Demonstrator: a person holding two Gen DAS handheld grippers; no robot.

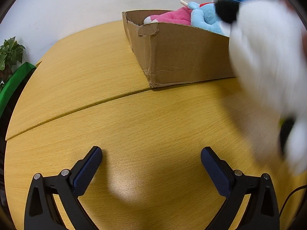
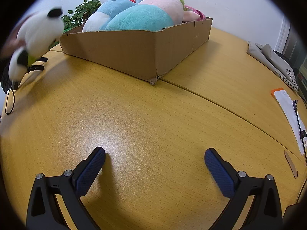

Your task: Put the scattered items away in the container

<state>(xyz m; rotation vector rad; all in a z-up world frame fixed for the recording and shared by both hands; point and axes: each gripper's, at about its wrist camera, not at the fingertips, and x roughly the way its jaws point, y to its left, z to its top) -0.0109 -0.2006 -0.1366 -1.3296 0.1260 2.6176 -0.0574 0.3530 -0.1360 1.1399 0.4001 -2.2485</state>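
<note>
1. The panda plush (image 2: pixel 36 38), white with black patches, is in the air and motion-blurred, off the near-left corner of the cardboard box (image 2: pixel 134 51). Neither gripper holds it. In the left wrist view it fills the right side of the frame, and what carries it cannot be made out.
2. The box sits toward the far side of the wooden table (image 2: pixel 153 124) and is already heaped with a blue plush (image 2: pixel 119 9), a teal and pink plush (image 2: pixel 153 13) and a pink plush (image 1: pixel 170 16).
3. The left gripper (image 1: pixel 151 170) and the right gripper (image 2: pixel 155 170) both hover low over bare tabletop near the front edge, fingers spread wide and holding nothing.
4. Judgement: wait until the panda lies still on the table, then approach it.
5. Close on the body, not on an ear or limb, so it will not swing.
6. Lift it well above the box wall and release over the lowest part of the pile, which looks likeliest at the near-left corner.
</note>
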